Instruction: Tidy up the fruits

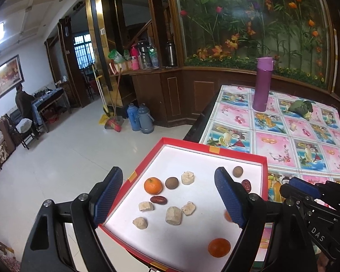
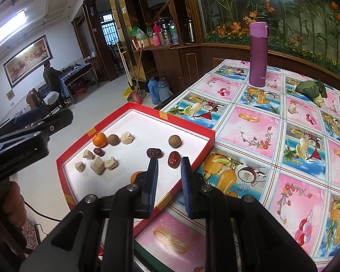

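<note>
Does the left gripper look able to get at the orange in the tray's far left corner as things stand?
Probably yes: the left gripper is open above the tray, nothing covers the orange, and the brown fruit beside it leaves a gap.

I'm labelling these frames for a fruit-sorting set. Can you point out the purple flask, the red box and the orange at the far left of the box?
purple flask (image 2: 257, 54): right wrist view, middle of its body.
red box (image 2: 188, 125): right wrist view, far rim.
orange (image 1: 153, 185): left wrist view, centre of its peel.
</note>
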The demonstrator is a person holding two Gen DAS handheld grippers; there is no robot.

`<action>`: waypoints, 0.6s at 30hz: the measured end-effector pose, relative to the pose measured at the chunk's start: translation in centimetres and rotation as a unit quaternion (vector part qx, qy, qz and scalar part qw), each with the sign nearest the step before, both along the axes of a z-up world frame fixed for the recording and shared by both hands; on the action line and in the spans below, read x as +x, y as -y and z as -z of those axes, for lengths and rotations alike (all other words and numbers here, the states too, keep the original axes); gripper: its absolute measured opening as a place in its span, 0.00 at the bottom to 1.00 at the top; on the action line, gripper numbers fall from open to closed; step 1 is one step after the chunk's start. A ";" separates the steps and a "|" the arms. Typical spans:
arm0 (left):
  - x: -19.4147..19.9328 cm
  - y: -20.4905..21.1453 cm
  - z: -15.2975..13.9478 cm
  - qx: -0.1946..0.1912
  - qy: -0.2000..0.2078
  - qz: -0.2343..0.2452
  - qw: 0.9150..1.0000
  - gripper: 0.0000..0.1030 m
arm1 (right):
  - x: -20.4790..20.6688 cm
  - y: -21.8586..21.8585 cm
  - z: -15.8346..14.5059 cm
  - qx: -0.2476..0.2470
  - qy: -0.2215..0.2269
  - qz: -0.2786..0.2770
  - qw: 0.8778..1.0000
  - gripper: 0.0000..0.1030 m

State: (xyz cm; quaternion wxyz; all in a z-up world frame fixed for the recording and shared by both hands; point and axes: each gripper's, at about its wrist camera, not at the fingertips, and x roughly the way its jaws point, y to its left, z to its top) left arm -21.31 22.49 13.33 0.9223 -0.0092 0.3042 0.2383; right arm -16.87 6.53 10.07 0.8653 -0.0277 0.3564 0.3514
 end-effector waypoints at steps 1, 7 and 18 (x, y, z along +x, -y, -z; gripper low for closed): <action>-0.1 0.0 0.0 0.006 0.000 -0.006 1.000 0.81 | 0.0 0.0 0.0 0.000 0.000 -0.001 1.000 0.22; -0.6 -0.3 -0.3 0.013 0.011 -0.012 1.000 0.81 | -0.1 -0.6 0.2 -0.007 -0.002 -0.009 1.000 0.22; -1.1 -1.7 -0.1 -0.004 0.012 -0.029 1.000 0.81 | -1.1 -2.0 0.1 -0.004 0.002 -0.023 1.000 0.22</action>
